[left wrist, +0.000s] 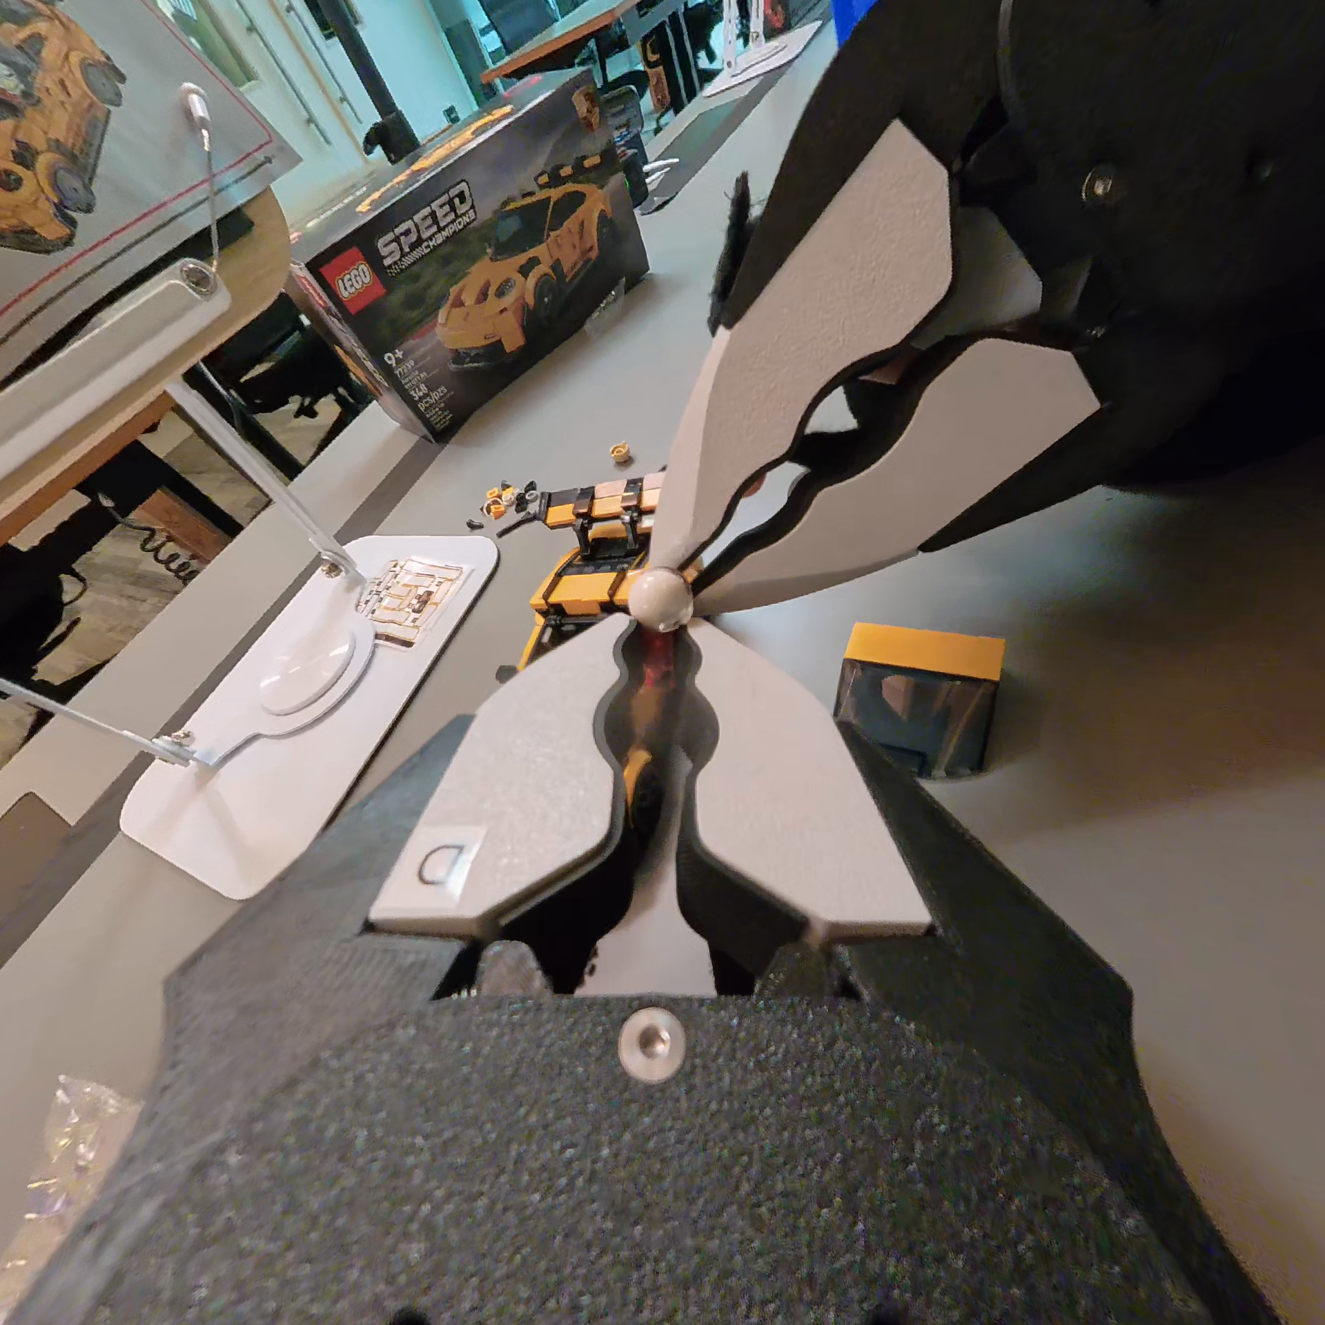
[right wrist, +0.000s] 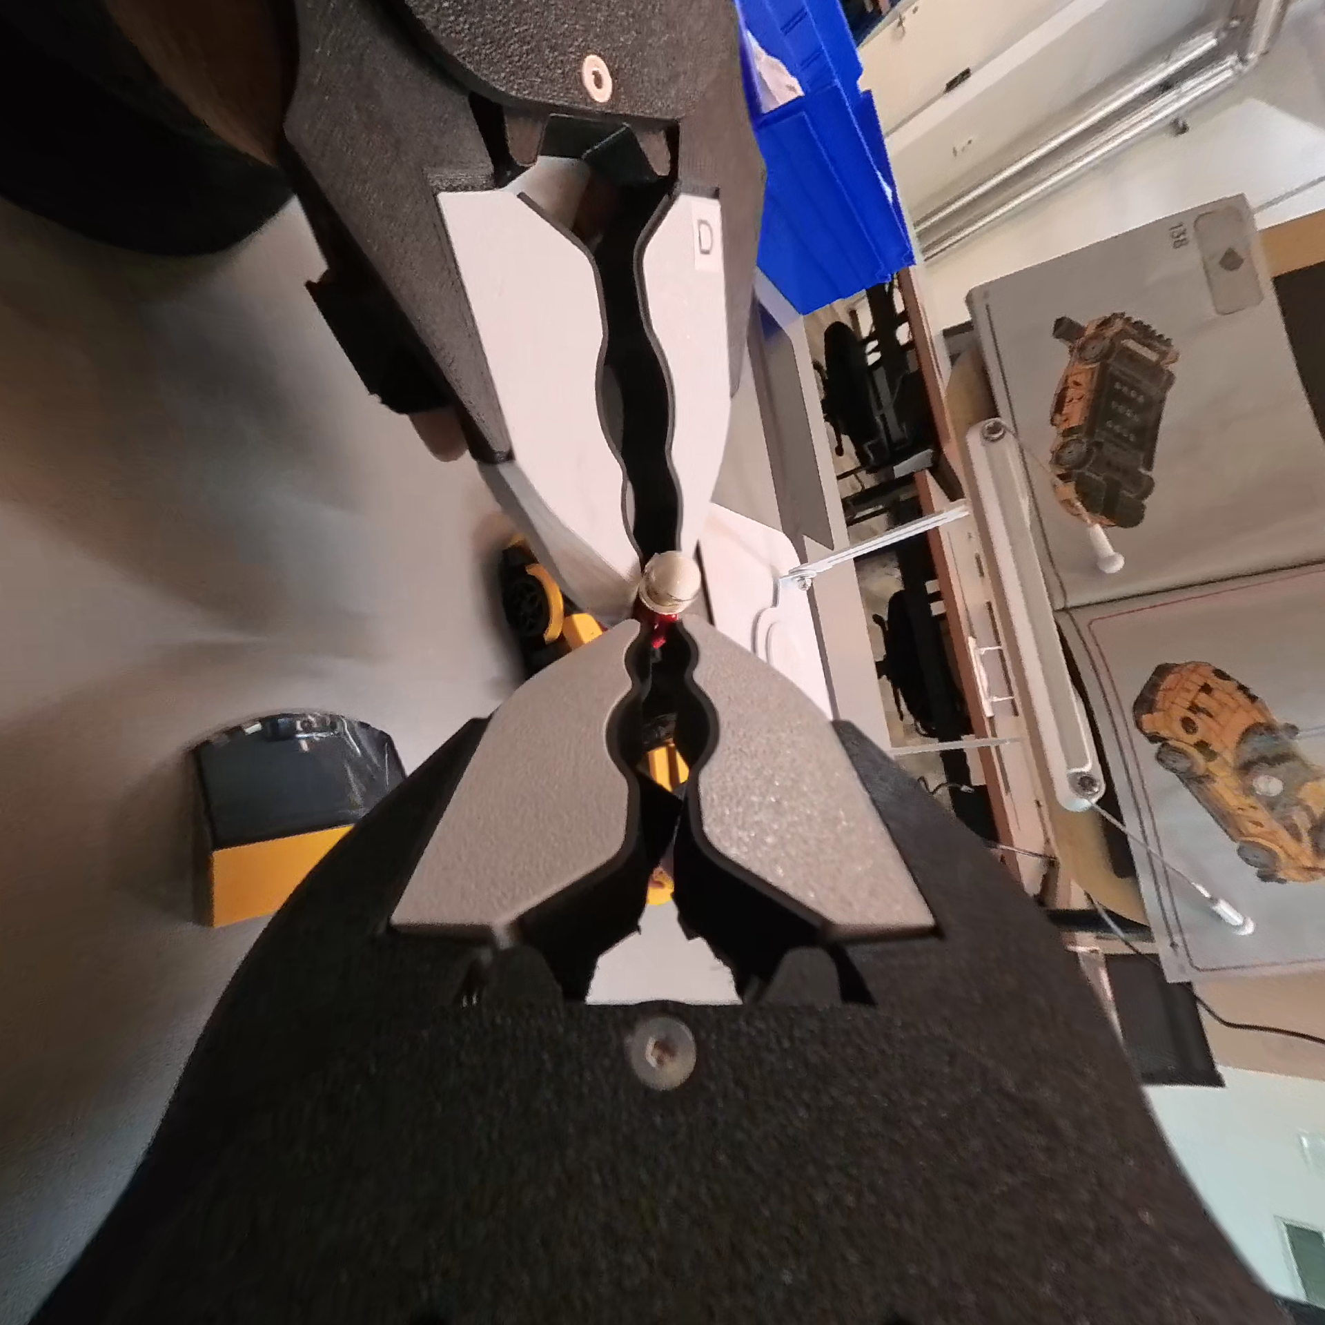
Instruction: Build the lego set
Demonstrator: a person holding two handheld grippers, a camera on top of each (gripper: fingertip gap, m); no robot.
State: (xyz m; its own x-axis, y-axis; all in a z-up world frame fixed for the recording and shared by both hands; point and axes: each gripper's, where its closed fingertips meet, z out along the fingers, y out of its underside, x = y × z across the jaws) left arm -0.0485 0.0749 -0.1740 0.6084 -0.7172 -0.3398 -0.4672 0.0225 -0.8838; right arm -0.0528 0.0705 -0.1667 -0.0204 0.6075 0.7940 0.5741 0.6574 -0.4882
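Far left and up high: open instruction booklet (left wrist: pixel 64 122), clipped onto a stand. Down at the near left edge, a crumpled clear plastic bag (left wrist: pixel 72 1147). Next over, the stand's white base plate (left wrist: pixel 287 717) flat on the grey table (left wrist: pixel 1075 789), with a sticker sheet (left wrist: pixel 412 595) lying on its far end. Further back, the set box (left wrist: pixel 487 287) standing upright with the yellow car picture facing this way.

Moving toward the middle: a little scatter of loose pieces (left wrist: pixel 509 498) in yellow, black and grey, just left of the build. Then the yellow and black car (left wrist: pixel 581 588) itself, sitting on the table right behind the fingertips and half hidden by them. One wheel peeking out in the right wrist view.

Dead centre, up off the table: a tiny minifigure (left wrist: pixel 659 601) with a white helmet and red body. Left gripper (left wrist: pixel 659 634) coming in from the near side, fingers pinched together with the red body wedged between the tips. Right gripper (left wrist: pixel 692 577) reaching in from the far right, fingers also squeezed down, tips meeting at the helmet. Hard to say which of the two carries the load, but both clamped on it, tip to tip.

Off to the right, well apart from the car: a dark see-through box with a yellow lid (left wrist: pixel 921 688), standing on the table.
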